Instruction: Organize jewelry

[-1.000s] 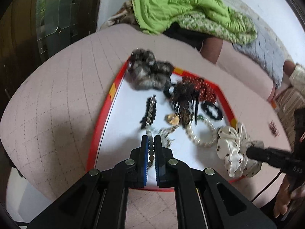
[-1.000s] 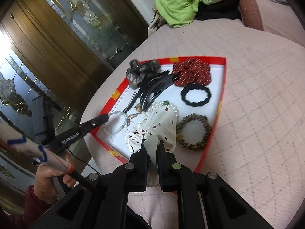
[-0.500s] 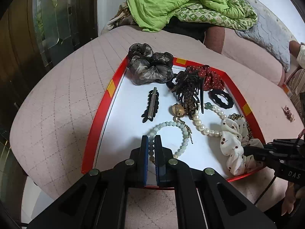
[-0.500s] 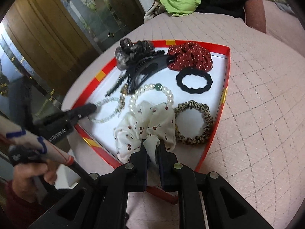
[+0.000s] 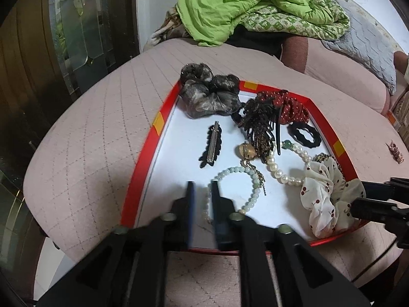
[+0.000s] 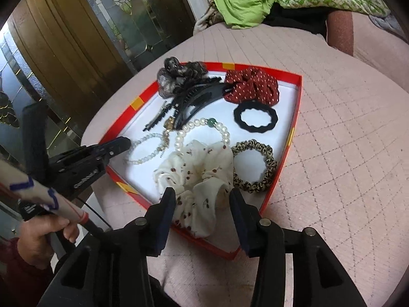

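A white tray with a red rim (image 5: 143, 161) sits on a pink quilted cushion (image 5: 84, 138). My left gripper (image 5: 203, 194) hovers over the tray's near edge. Its jaws are opening, and a strand of the pale green bead bracelet (image 5: 251, 176) lies loose between them on the tray floor. My right gripper (image 6: 202, 200) is at the tray's near corner with its jaws opening wide. The white cherry-print scrunchie (image 6: 196, 171) lies between them without the pads pressing on it. A pearl bracelet (image 6: 202, 124) rests just beyond the scrunchie.
The tray also holds a leopard scrunchie (image 6: 255, 163), a black ring scrunchie (image 6: 255, 117), a red dotted scrunchie (image 6: 251, 84), a grey scrunchie (image 5: 209, 94), a black claw clip (image 6: 194, 99) and a flat hair clip (image 5: 212, 144). A green blanket (image 5: 242, 2) lies behind, a glass door (image 5: 74, 25) at left.
Both grippers were shut, the left on the bead bracelet and the right on the white scrunchie. Both jaws have now parted and the two items lie released in the tray.
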`<state>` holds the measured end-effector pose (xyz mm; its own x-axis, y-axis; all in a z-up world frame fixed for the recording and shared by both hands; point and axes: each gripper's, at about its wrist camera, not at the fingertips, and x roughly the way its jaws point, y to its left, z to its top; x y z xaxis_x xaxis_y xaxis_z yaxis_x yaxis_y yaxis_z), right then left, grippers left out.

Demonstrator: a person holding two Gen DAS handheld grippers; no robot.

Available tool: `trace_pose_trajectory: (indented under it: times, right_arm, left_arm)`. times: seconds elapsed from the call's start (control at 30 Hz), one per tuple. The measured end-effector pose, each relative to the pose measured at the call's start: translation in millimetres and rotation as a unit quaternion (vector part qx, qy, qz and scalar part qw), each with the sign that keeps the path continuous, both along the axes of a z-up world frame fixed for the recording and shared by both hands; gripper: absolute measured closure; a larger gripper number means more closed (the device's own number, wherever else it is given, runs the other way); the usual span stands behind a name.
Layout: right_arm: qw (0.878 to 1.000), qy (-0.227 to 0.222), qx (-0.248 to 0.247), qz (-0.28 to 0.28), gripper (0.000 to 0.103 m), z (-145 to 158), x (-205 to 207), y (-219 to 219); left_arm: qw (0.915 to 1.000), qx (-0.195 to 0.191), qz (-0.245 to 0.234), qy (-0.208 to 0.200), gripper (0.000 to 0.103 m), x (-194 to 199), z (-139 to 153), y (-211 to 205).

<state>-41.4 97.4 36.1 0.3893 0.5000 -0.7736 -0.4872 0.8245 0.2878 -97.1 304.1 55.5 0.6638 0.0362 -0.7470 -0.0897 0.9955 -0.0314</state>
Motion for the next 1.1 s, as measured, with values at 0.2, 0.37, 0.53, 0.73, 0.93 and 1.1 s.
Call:
trace_pose_trajectory:
  times: [0.2, 0.37, 0.53, 0.73, 0.93, 1.1]
  right_arm:
    - [1.000, -0.023, 0.012, -0.002, 0.054, 25, -15, -4]
    - [0.998, -0.056, 0.020, -0.024, 0.048, 51, -28, -18]
    - [0.994, -0.094, 0.011, -0.054, 0.041, 77, -37, -35]
    - [0.986, -0.141, 0.012, -0.089, 0.035, 111, -53, -59]
    - [0.975, -0.198, 0.000, -0.105, 0.024, 136, -82, -76]
    - [0.967, -0.220, -0.021, -0.124, 0.017, 136, -102, -82]
  left_arm:
    - [0.9996, 0.009, 0.009, -0.025, 0.065, -5, 20, -1]
    - [0.9982, 0.019, 0.012, -0.056, 0.061, -10, 48, -10]
    - [0.9934, 0.024, 0.024, -0.110, 0.045, -21, 90, -22]
    - [0.9818, 0.035, 0.059, -0.177, 0.023, -51, 140, -45]
    - [0.9700, 0.060, 0.094, -0.216, 0.010, -85, 166, -68]
    - [0.9658, 0.082, 0.136, -0.205, 0.000, -115, 160, -82]
